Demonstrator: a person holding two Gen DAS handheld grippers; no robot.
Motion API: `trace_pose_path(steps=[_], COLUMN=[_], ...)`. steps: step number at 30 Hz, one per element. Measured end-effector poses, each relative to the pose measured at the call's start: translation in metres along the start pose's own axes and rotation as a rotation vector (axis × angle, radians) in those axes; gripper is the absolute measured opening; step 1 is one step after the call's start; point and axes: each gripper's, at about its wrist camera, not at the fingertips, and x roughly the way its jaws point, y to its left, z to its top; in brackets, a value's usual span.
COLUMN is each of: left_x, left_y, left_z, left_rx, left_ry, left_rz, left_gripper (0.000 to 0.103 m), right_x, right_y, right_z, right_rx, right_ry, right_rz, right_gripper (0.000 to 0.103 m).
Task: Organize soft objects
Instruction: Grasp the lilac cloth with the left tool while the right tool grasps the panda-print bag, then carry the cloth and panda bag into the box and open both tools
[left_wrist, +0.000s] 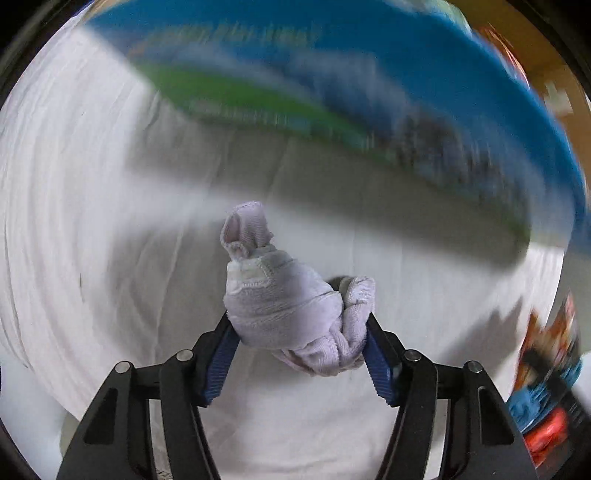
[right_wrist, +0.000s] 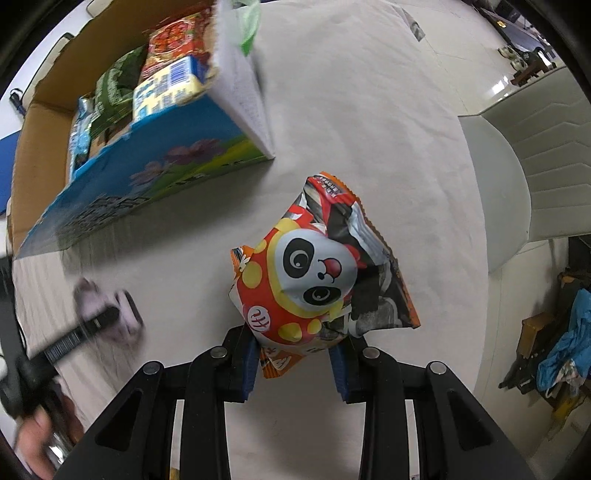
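Observation:
My left gripper is shut on a bunched pale lilac cloth and holds it above the white tabletop, close to the blue and green side of a cardboard box. The same gripper with the cloth shows blurred at the left of the right wrist view. My right gripper is shut on a puffy snack bag with a panda face, held above the table to the right of the box. The box holds several snack packets.
A white chair stands at the table's right edge. A pile of blue cloth lies on the floor at the far right. A colourful packet shows blurred at the right of the left wrist view.

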Motion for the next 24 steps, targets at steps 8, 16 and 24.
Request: trace_pose_path(steps=[8, 16, 24], left_x=[0.030, 0.037, 0.027], left_y=[0.029, 0.008, -0.026], left_z=[-0.030, -0.018, -0.037], left_rx=[-0.073, -0.050, 0.055], left_ry=[0.090, 0.064, -0.025], left_rz=[-0.081, -0.054, 0.019], left_gripper=[0.068, 0.050, 0.040], right_x=[0.008, 0.014, 0.009], right_y=[0.002, 0.004, 0.004], right_z=[-0.003, -0.001, 0.001], right_rx=[-0.019, -0.045, -0.077], right_ry=[0.016, 0.025, 0.017], right_rz=[-0.006, -0.008, -0.002], right_gripper=[0.035, 0.035, 0.035])
